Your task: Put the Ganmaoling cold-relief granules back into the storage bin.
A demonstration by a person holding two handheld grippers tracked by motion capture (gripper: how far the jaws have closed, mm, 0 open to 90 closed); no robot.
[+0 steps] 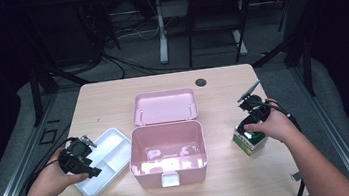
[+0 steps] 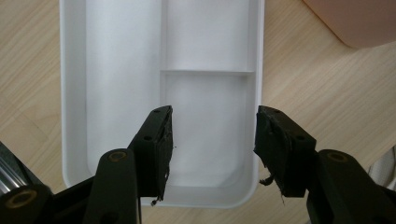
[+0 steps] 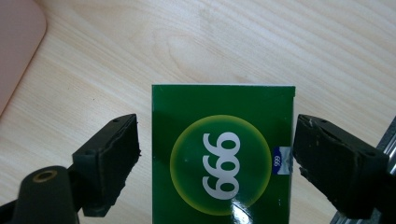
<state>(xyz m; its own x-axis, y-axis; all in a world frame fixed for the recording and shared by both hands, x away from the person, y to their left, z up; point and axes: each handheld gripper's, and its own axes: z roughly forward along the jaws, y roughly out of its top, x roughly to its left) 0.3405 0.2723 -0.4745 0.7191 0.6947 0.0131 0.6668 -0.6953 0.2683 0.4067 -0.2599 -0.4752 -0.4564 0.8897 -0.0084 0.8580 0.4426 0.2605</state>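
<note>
A green box marked 999 (image 3: 223, 156) lies on the wooden table to the right of an open pink case (image 1: 167, 148). My right gripper (image 3: 215, 163) straddles this box with both jaws spread wide, the right one at the box's side and the left one a little off it. The green box (image 1: 249, 139) peeks out under the person's right hand in the high view. A white divided tray (image 2: 159, 84) rests left of the case. My left gripper (image 2: 212, 149) hovers open over the tray's small near compartment, holding nothing. From above, the left gripper (image 1: 81, 157) sits at the tray's left edge.
The pink case's lid (image 1: 165, 106) lies folded back behind it. A dark round grommet (image 1: 201, 82) is set in the table's far side. Bare wood (image 1: 107, 98) stretches along the far edge. Black frame legs and cables stand beyond the table.
</note>
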